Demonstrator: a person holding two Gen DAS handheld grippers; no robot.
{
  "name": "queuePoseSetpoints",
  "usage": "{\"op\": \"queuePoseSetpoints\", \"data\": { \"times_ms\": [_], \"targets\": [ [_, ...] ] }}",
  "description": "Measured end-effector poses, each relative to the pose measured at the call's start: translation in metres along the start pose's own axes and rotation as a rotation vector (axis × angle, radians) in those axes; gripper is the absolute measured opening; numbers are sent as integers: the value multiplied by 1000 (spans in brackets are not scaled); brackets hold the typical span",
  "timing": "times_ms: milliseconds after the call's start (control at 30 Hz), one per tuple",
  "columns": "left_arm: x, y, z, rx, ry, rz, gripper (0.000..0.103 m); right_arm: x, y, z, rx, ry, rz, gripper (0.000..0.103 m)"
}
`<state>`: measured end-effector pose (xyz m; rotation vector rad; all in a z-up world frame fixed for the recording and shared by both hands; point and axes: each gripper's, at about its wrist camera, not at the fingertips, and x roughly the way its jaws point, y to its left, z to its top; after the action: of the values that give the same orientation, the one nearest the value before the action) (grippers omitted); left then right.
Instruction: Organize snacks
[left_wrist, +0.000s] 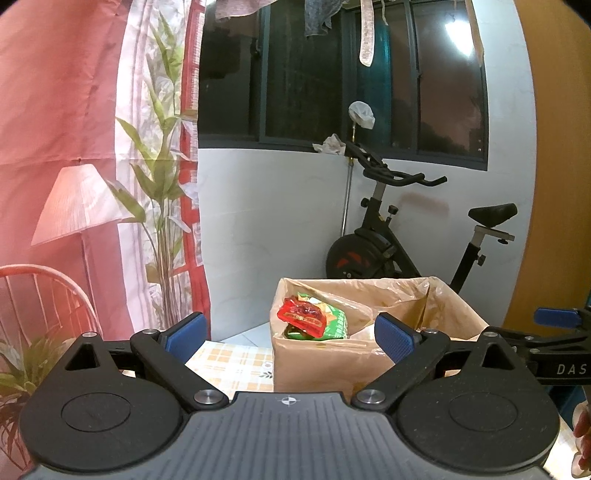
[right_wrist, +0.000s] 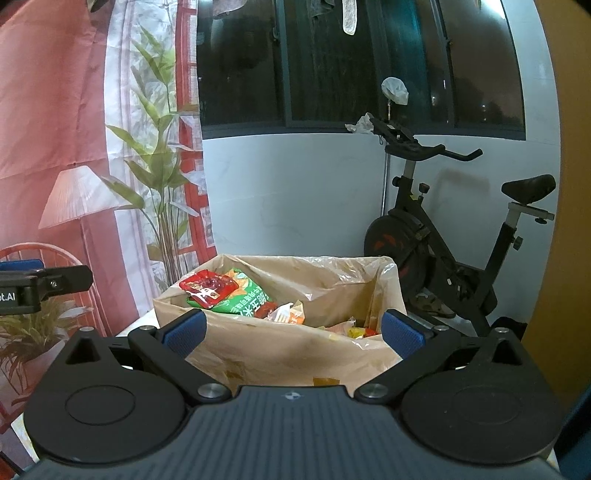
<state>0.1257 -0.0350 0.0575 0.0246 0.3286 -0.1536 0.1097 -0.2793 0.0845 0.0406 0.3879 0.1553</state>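
Inside the one cardboard box (right_wrist: 280, 354), at its left end, we count one red snack packet (right_wrist: 208, 288) lying on one green bag (right_wrist: 247, 301). Before the box, our left gripper (left_wrist: 291, 334) and right gripper (right_wrist: 293, 330) gape wide, both empty.

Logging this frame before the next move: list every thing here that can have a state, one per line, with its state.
Left claw: open, empty.
Right claw: open, empty.
Cardboard box: open at the top, lined with a plastic bag, snacks inside.
Red snack packet: in the box, lying on top of the green one.
Green snack packet: in the box, under the red one.
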Motion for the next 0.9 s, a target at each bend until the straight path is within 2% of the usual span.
{"op": "queuePoseSetpoints", "data": {
  "times_ms": [900],
  "targets": [
    [0,0,1,-14,9,6,98,0,-1,1,1,-2,0,103]
  ]
}}
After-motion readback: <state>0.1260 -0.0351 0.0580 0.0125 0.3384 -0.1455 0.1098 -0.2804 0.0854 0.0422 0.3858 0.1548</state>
